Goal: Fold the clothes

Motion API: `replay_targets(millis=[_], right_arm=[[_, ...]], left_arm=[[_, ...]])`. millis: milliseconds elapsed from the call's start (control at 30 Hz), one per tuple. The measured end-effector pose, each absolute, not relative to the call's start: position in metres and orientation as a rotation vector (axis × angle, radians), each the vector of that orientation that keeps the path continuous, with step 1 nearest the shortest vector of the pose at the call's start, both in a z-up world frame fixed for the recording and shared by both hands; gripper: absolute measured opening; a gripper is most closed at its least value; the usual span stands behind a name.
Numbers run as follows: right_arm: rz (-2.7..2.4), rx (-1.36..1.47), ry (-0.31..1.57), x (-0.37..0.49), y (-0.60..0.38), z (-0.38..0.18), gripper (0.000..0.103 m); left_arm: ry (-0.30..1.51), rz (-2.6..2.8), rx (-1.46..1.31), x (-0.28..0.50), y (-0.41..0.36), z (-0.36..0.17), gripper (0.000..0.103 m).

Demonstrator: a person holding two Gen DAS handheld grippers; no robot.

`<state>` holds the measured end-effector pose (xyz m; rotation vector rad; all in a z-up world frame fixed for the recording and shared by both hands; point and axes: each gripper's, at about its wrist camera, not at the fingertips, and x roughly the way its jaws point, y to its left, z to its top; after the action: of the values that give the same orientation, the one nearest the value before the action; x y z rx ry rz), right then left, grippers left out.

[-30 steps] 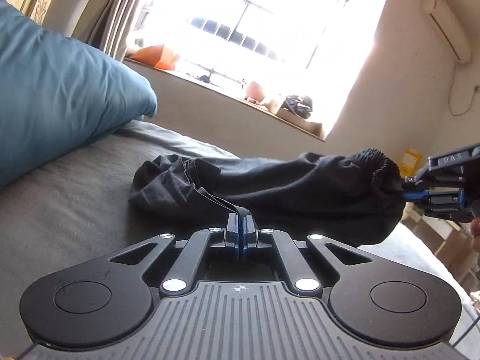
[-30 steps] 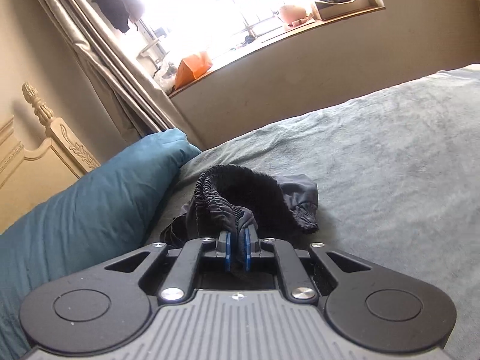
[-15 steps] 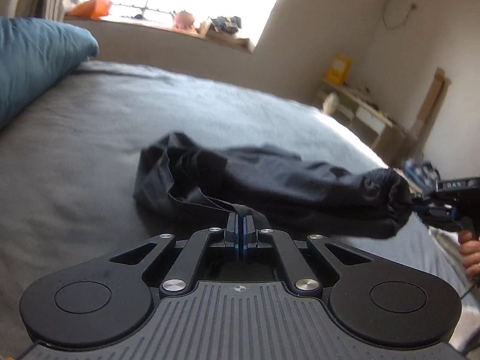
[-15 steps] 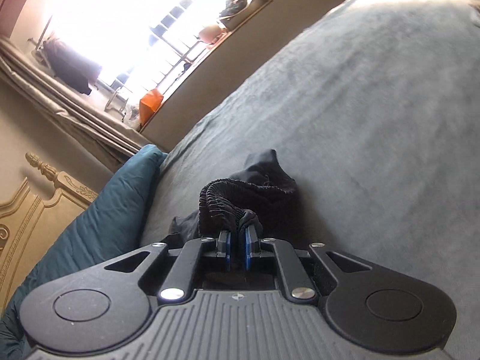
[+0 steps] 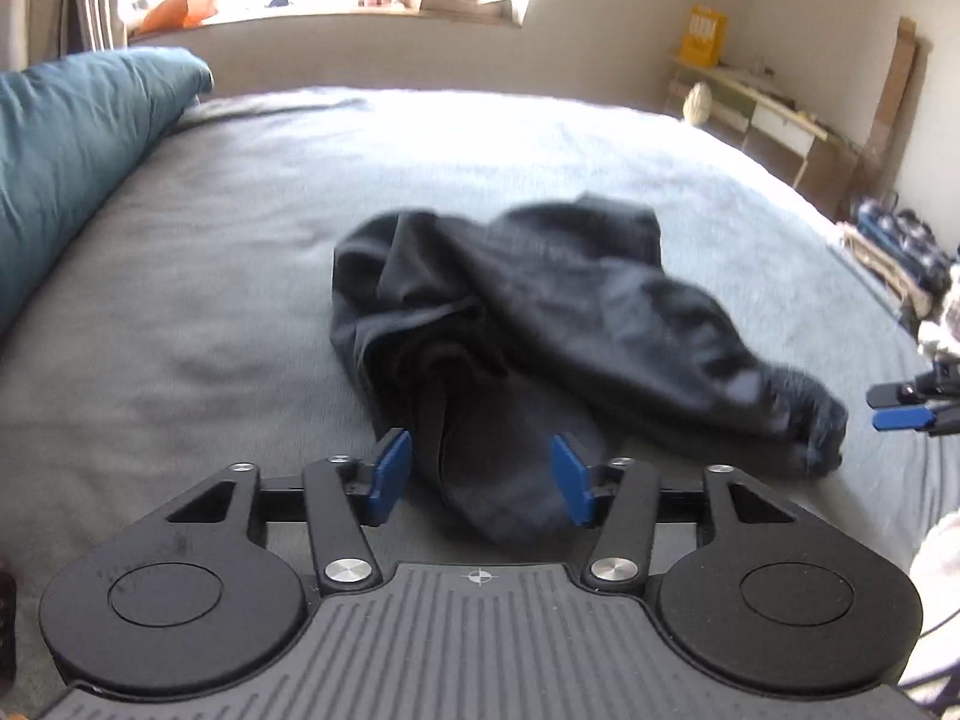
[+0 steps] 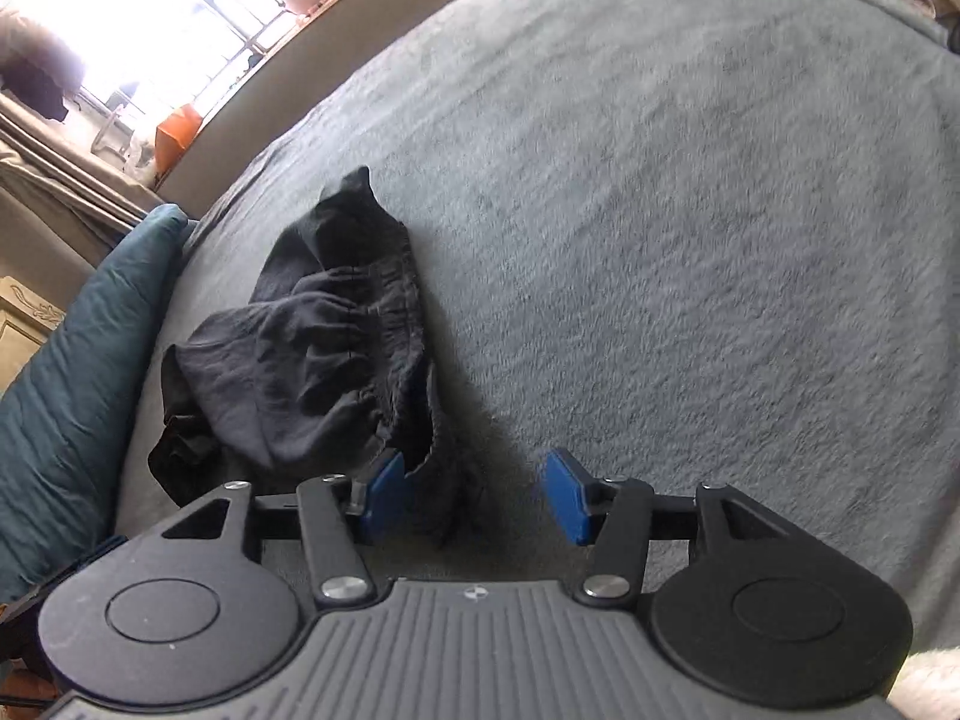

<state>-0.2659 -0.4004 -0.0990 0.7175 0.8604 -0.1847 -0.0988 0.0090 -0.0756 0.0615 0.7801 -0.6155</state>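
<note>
A black garment (image 5: 540, 324) with an elastic waistband lies crumpled on the grey bed cover (image 5: 210, 312). My left gripper (image 5: 480, 474) is open, its blue pads wide apart on either side of one loose end of the cloth. In the right wrist view the same garment (image 6: 312, 360) lies left of centre, its gathered waistband facing me. My right gripper (image 6: 471, 495) is open too, with a fold of the cloth just inside its left pad. The right gripper's blue fingertips (image 5: 900, 408) also show at the right edge of the left wrist view, just clear of the waistband end.
A teal pillow (image 5: 72, 138) lies along the left side of the bed, also the pillow (image 6: 66, 372) in the right wrist view. A window sill (image 5: 360, 0) with clutter runs behind. Shelves and boxes (image 5: 780, 114) stand beyond the bed's right edge.
Both grippers were shut on the garment, holding it stretched above the bed. Now both have opened and the garment has dropped onto the cover in a loose heap.
</note>
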Motion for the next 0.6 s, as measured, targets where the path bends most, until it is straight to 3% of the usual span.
replay_targets(millis=[167,300,600], right_arm=[[-0.152,0.627,0.805,-0.252,-0.403,-0.076,0.061],[-0.041,0.502,0.816,-0.201,-0.383,-0.075,0.074],[0.150,0.267,0.892,-0.086,-0.331,-0.099,0.076]], left_arm=[[0.751,-0.635,0.025,-0.084,-0.025,-0.086,0.056],[0.719,-0.624,-0.017,-0.065,-0.047,-0.095,0.056],[0.775,-0.508,-0.008,-0.019,-0.045,-0.125,0.056]])
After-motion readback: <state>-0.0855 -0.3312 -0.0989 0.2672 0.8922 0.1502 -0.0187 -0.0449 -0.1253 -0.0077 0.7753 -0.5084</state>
